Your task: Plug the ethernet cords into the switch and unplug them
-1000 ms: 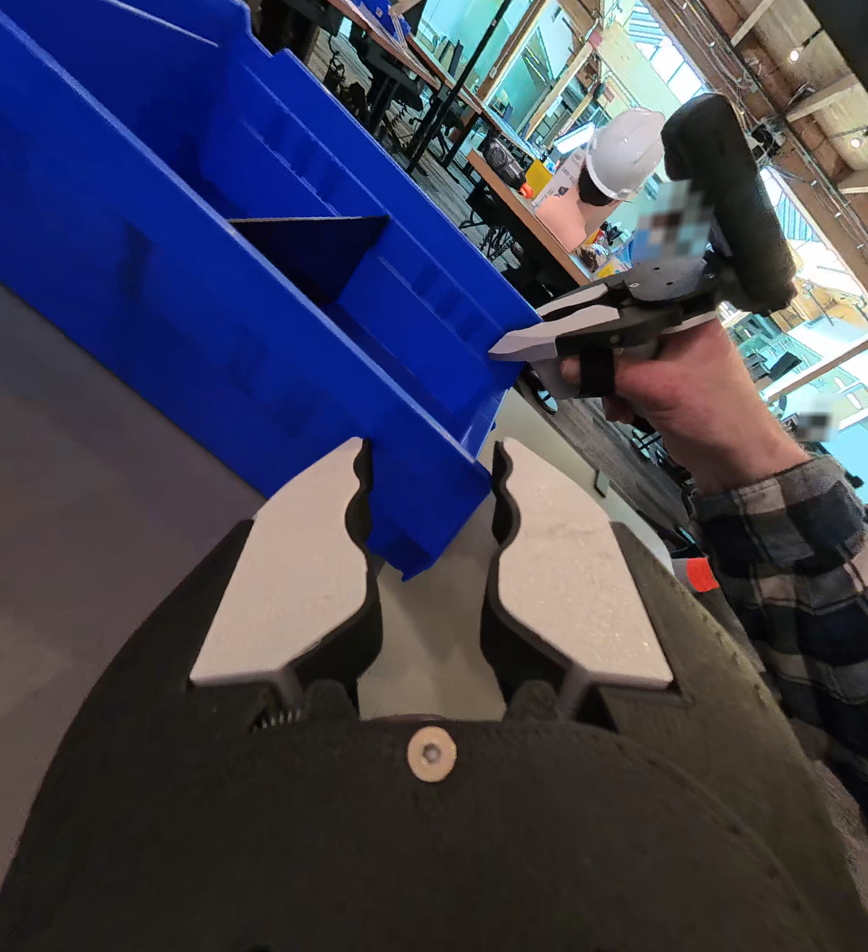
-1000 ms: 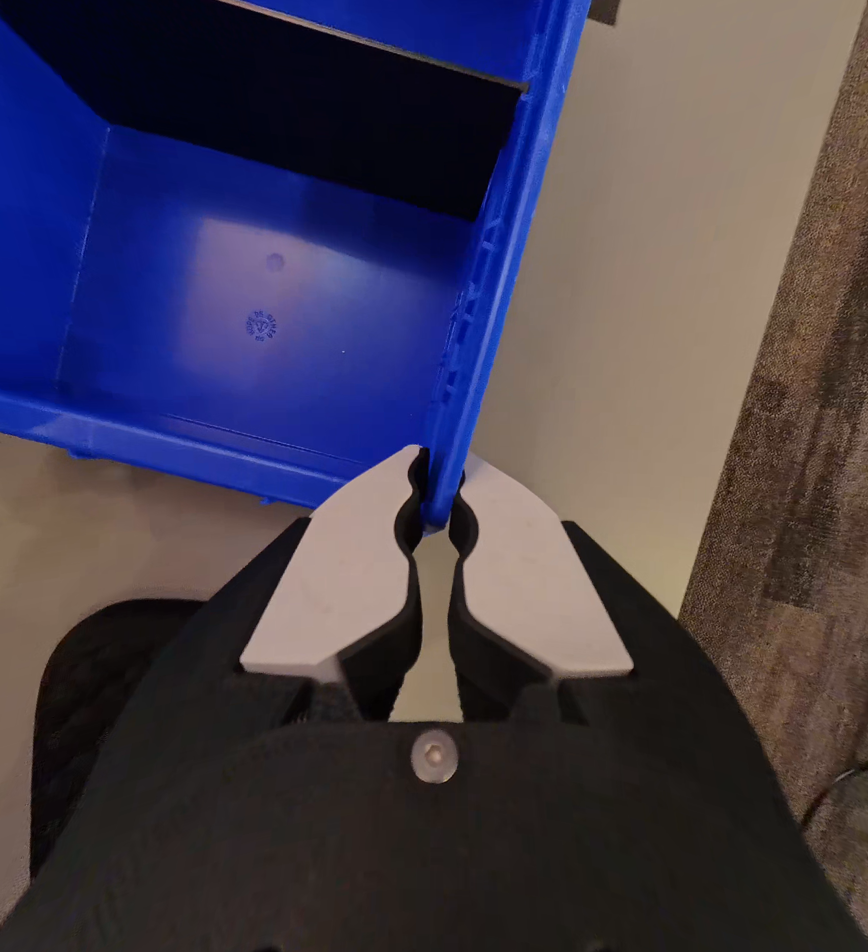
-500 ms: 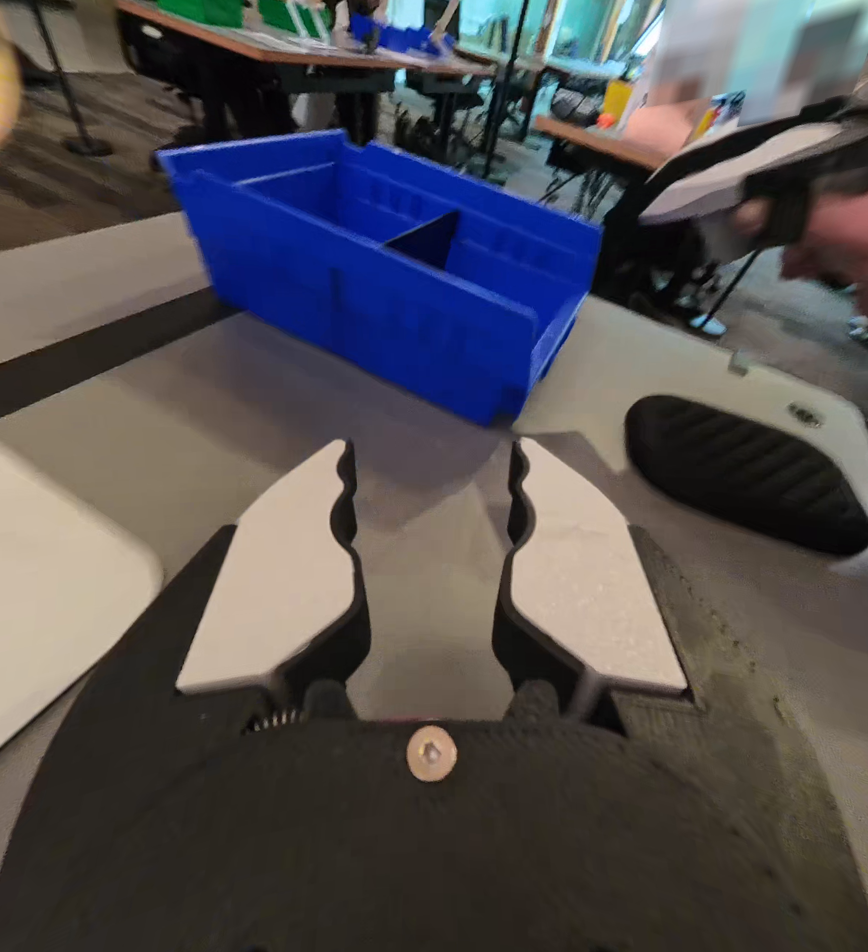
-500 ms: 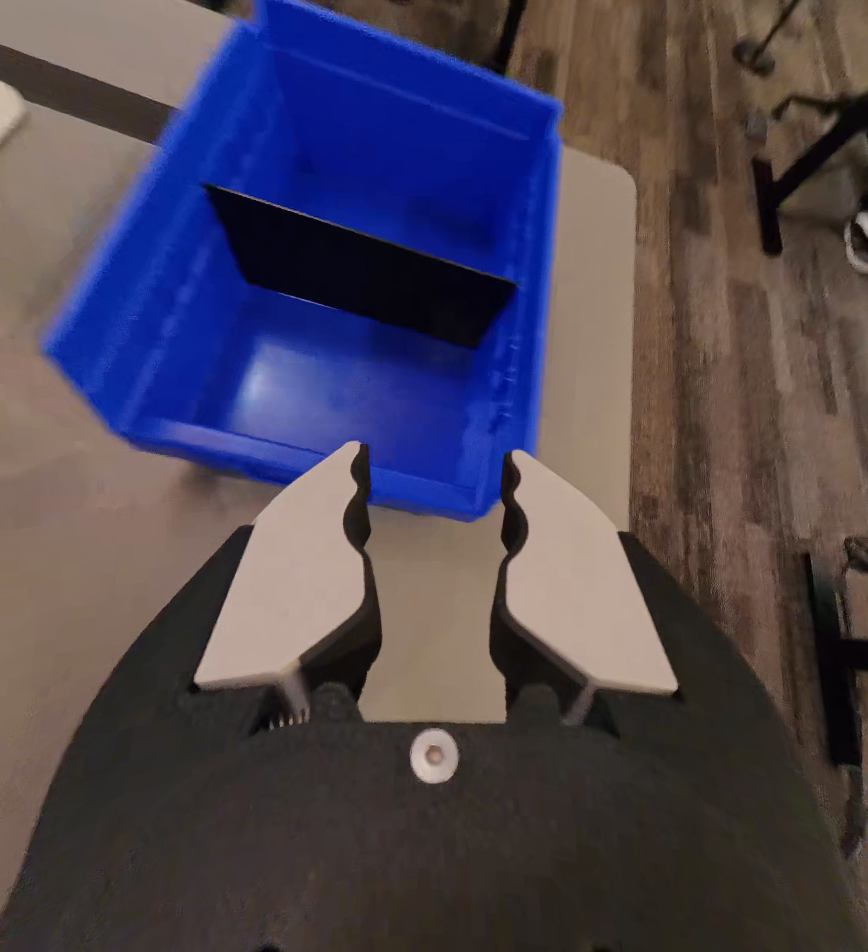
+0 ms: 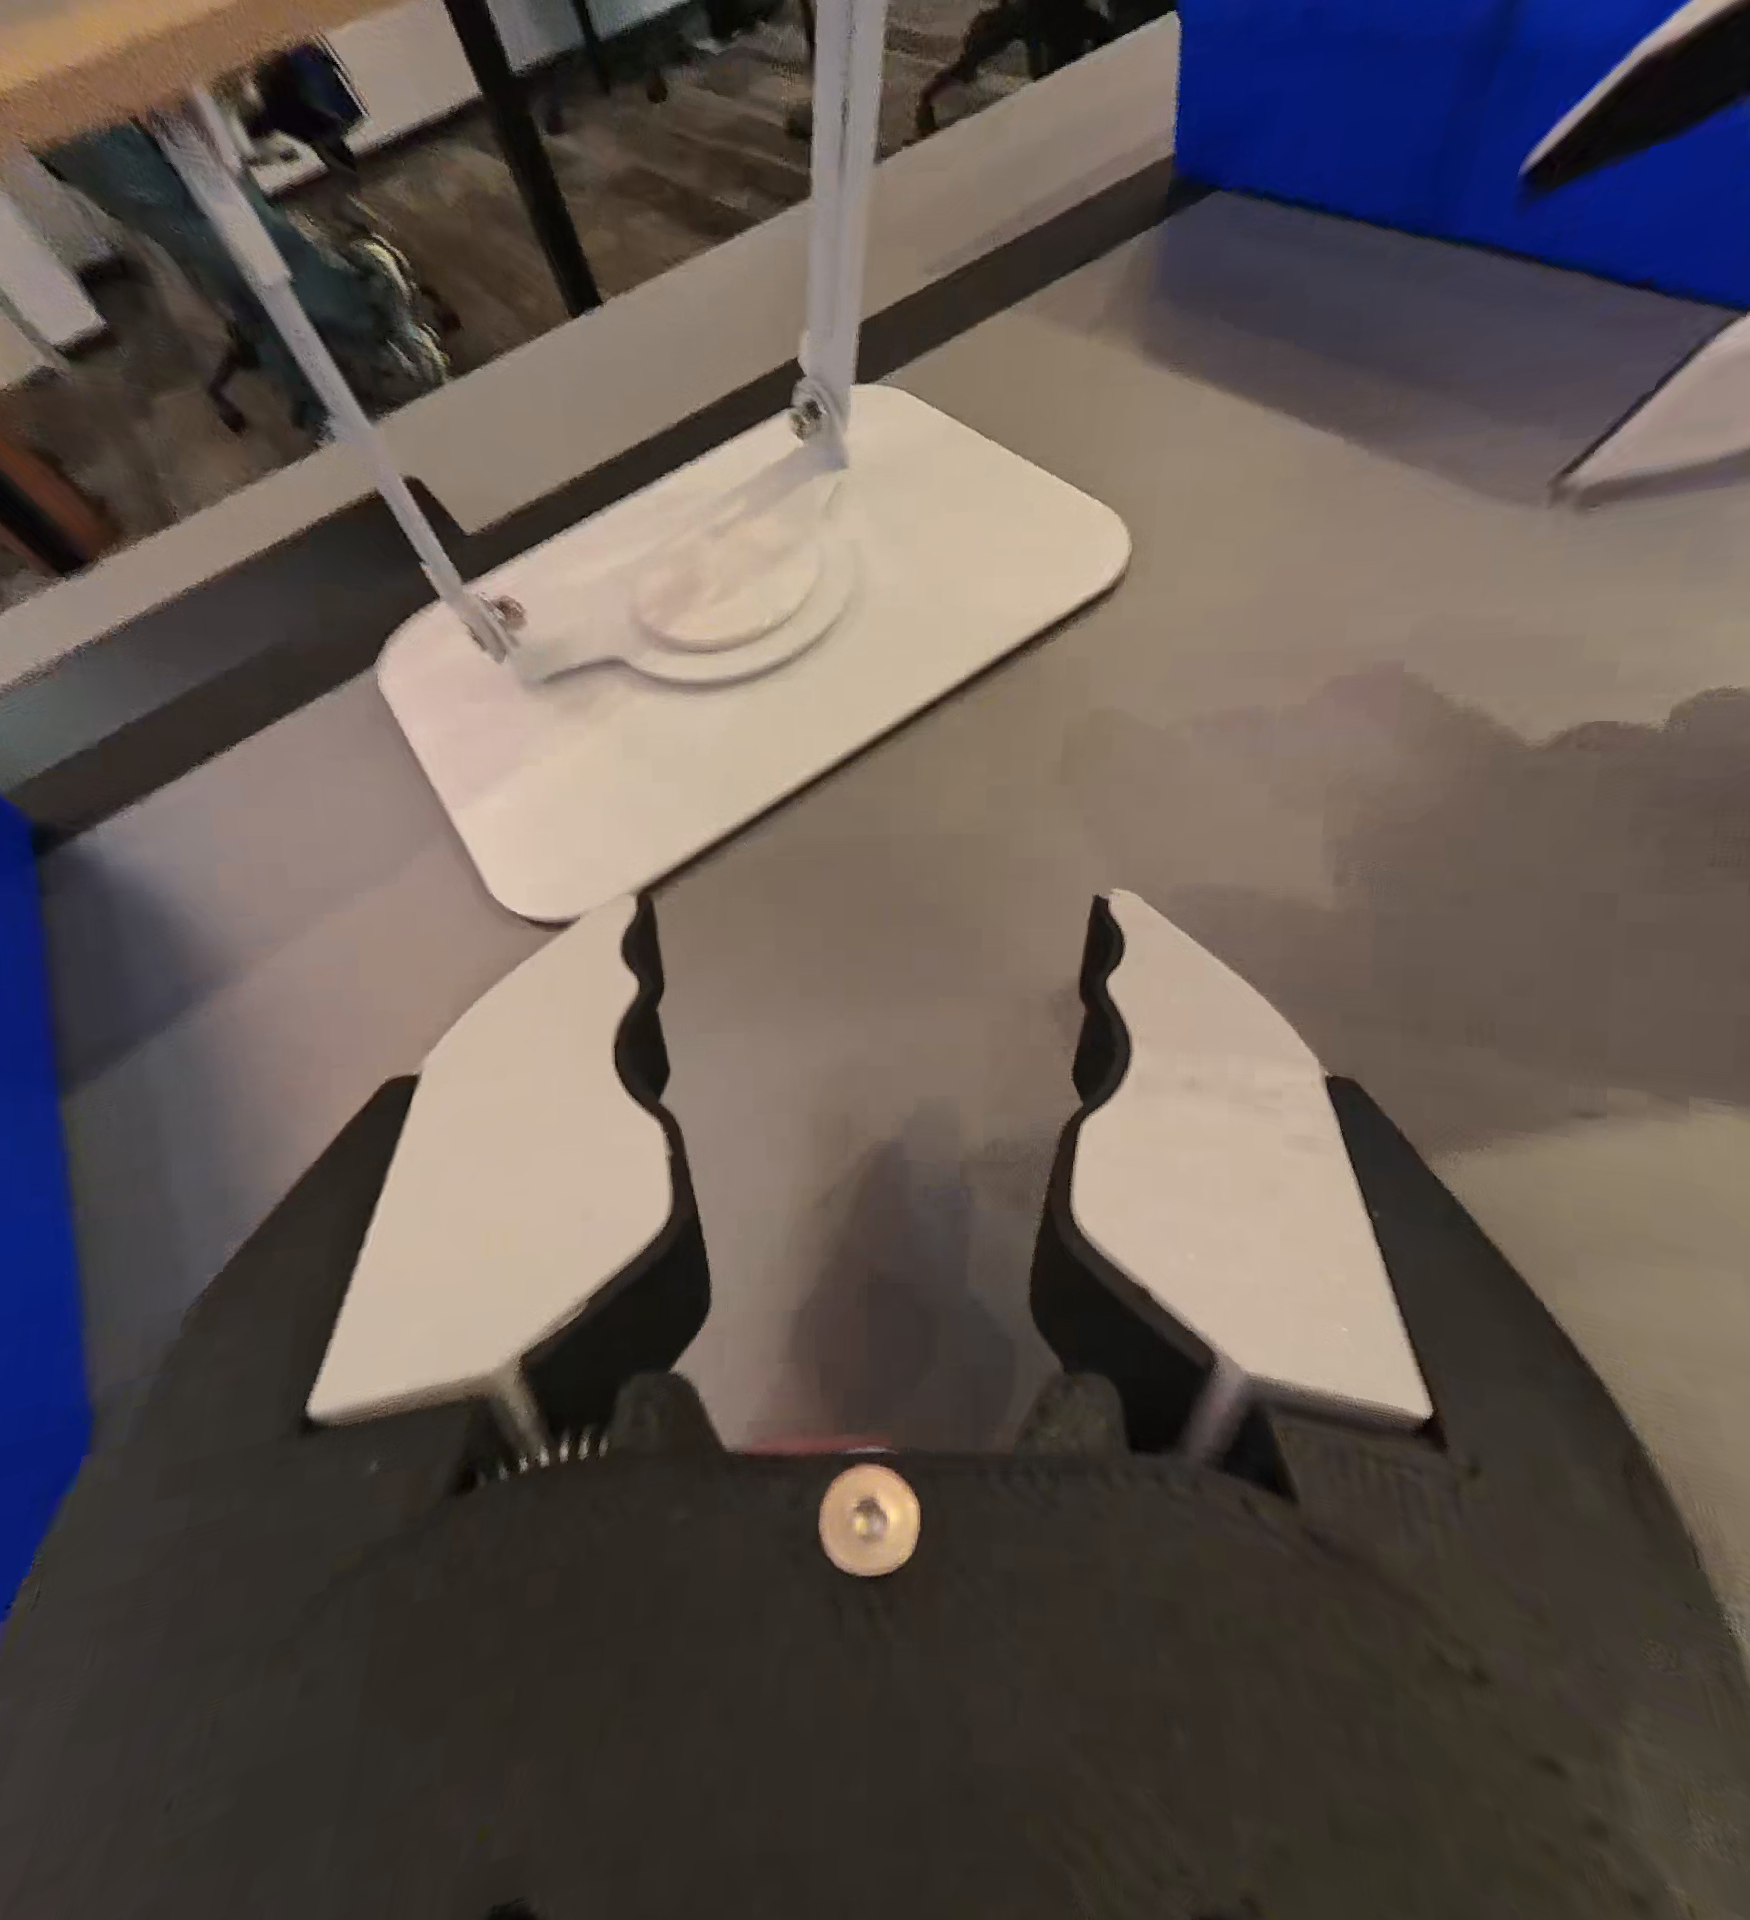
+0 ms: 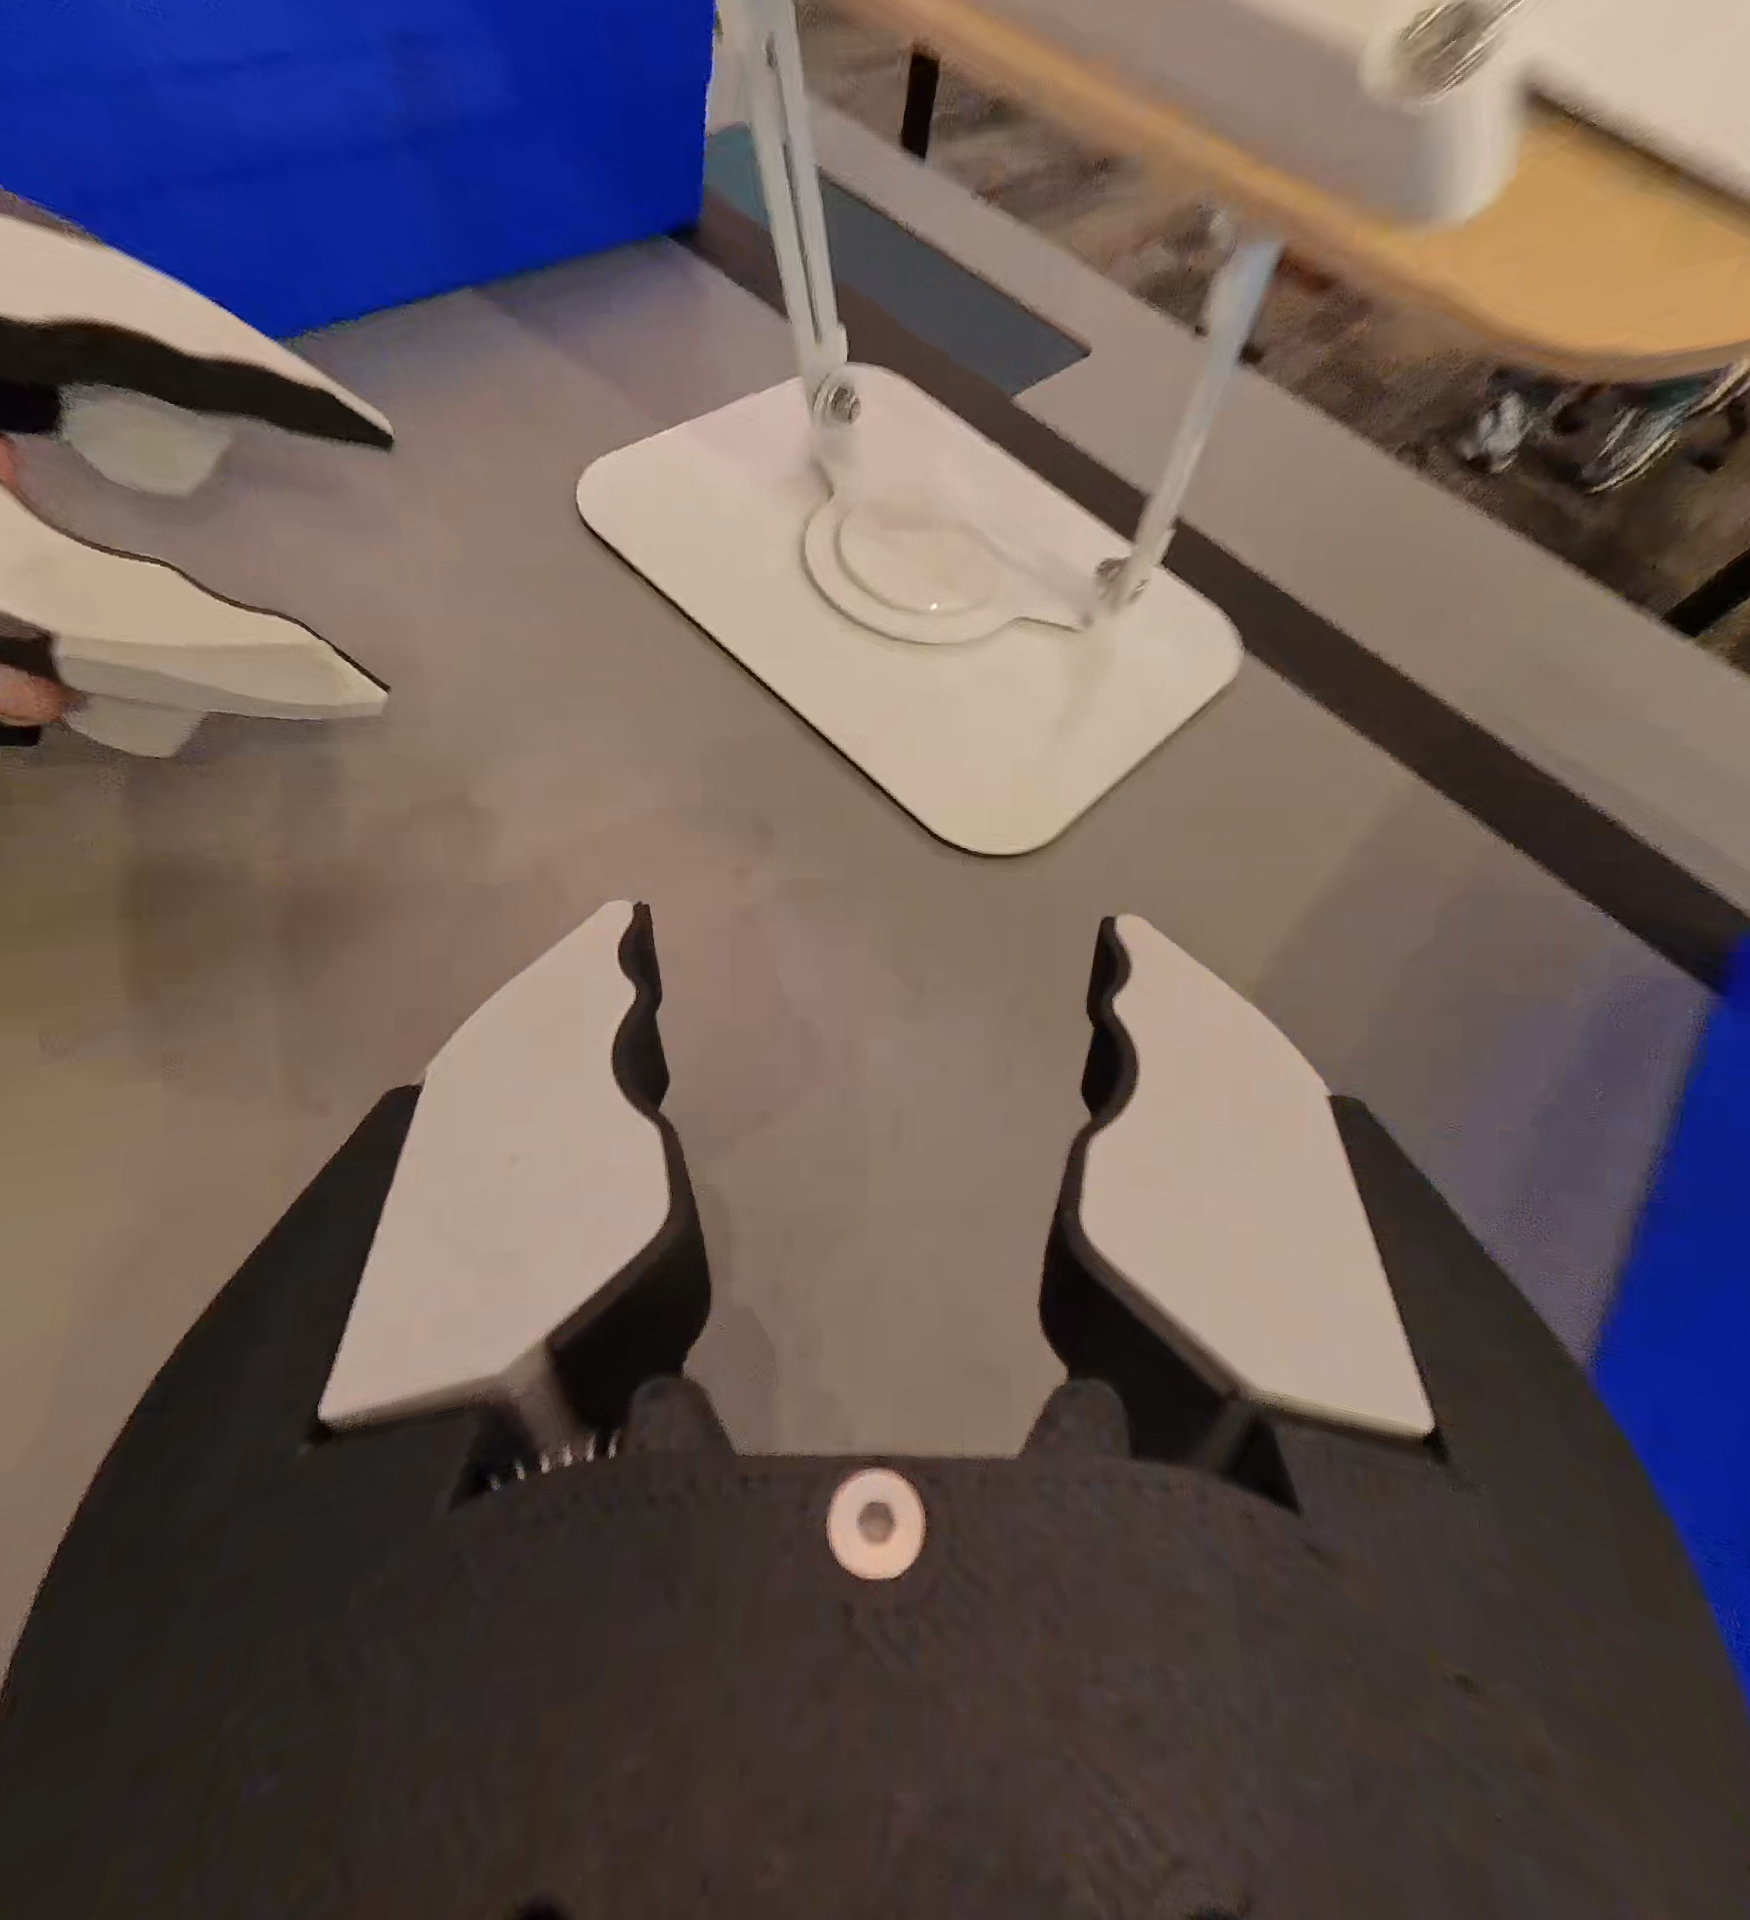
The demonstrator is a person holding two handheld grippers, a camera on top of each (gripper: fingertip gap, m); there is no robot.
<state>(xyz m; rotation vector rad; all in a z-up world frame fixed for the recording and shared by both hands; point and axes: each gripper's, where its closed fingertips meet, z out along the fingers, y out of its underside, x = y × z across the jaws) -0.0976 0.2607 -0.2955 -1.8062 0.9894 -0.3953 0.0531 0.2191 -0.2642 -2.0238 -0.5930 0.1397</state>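
Hovering over the grey worktop [image 5: 1266, 644] just short of the white stand [image 5: 746, 665], the left tool [image 5: 876, 914] and right tool [image 6: 873, 920] are both spread, gripping nothing. Blue bins [image 6: 310, 135] flank the stand; I can't spot cords or switch.

Smooth matt grey tabletop [image 5: 1266, 644]; glossy white stand base [image 5: 746, 665]; blue plastic bin [image 6: 310, 135].

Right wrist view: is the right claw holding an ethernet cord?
No. The right claw stands wide open over the bare grey table, nothing between its fingers, and no cord shows.
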